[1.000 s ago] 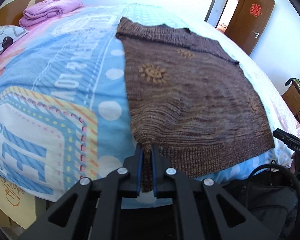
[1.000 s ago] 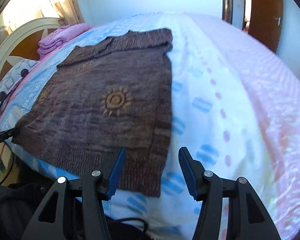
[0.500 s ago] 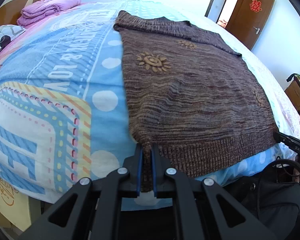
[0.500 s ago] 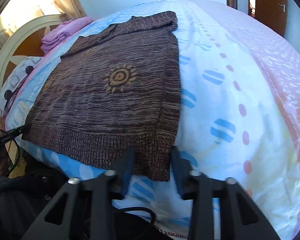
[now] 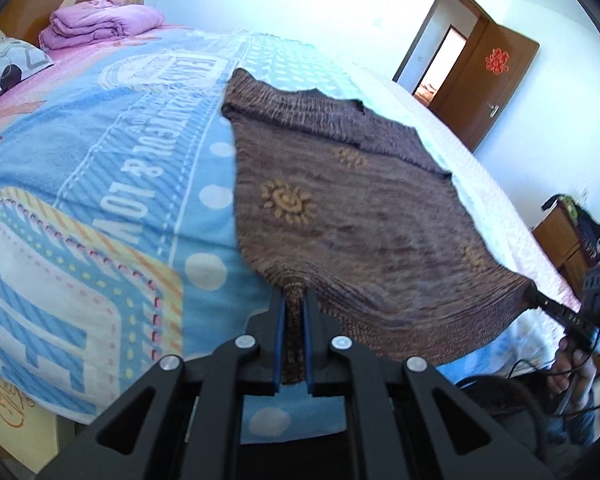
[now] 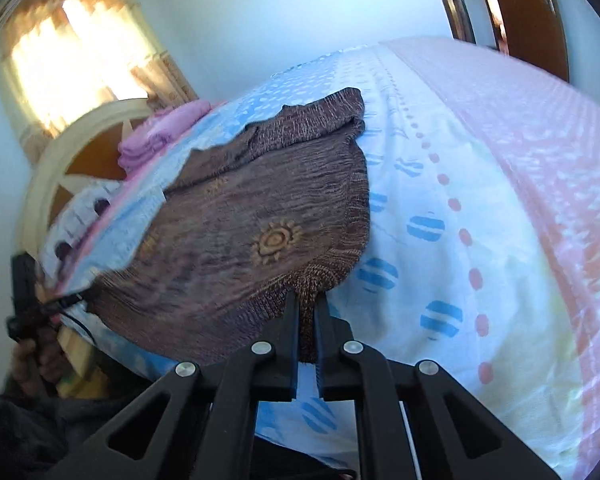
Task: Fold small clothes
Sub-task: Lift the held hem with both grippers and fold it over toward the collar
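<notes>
Our left gripper (image 5: 293, 312) was closed almost fully, its blue-padded fingers (image 5: 278, 344) pinching the ribbed hem of the brown knit sweater (image 5: 356, 216) at one bottom corner, with only the fabric's thickness between them. Our right gripper (image 6: 307, 312) was closed the same way on the opposite hem corner, a strip of knit running down between its fingers (image 6: 293, 332). Between the two corners the hem was raised off the bed and sagged in a shallow curve, while the upper body and folded sleeves lay flat on the bedspread (image 5: 112, 184). Orange sun motifs showed on the sweater's front. Farther out, a folded purple blanket (image 5: 100, 26) sat near the headboard (image 6: 60, 152), beside a patterned pillow (image 5: 8, 68). A wooden door (image 5: 496, 84) stood open across the room.
</notes>
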Tool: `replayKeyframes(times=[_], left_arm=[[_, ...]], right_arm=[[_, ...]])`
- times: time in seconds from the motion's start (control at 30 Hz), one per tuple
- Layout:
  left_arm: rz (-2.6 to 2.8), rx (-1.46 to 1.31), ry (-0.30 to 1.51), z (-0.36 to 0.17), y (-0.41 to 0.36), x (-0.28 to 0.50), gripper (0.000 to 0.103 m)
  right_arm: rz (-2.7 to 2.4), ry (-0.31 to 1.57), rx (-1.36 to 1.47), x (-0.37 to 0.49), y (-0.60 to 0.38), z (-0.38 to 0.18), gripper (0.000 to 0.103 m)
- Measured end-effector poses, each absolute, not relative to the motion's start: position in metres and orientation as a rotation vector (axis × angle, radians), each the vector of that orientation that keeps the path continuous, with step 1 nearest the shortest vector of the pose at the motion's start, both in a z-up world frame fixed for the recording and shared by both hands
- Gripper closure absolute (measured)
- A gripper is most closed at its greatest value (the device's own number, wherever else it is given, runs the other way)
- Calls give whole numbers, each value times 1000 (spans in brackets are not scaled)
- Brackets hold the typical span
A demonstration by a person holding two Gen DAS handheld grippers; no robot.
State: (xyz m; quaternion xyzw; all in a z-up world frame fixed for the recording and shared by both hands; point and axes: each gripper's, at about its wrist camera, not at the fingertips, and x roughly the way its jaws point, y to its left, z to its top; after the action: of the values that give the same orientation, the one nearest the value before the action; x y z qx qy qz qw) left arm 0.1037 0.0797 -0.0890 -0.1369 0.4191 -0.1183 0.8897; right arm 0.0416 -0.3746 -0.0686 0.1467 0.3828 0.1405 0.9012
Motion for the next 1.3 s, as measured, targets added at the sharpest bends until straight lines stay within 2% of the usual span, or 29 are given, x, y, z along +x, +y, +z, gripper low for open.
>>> replayKeyframes(times=[0.3, 0.7, 1.3], left_arm=[[-270, -280, 743, -43, 83, 114, 95], [-278, -325, 662, -22, 90, 140, 95], [-208, -342, 556, 19, 100, 240, 95]], right_arm=[[314, 634, 263, 47, -363, -7, 98], [303, 562, 235, 76, -357, 24, 98], [291, 469, 215, 185, -347, 81, 98]])
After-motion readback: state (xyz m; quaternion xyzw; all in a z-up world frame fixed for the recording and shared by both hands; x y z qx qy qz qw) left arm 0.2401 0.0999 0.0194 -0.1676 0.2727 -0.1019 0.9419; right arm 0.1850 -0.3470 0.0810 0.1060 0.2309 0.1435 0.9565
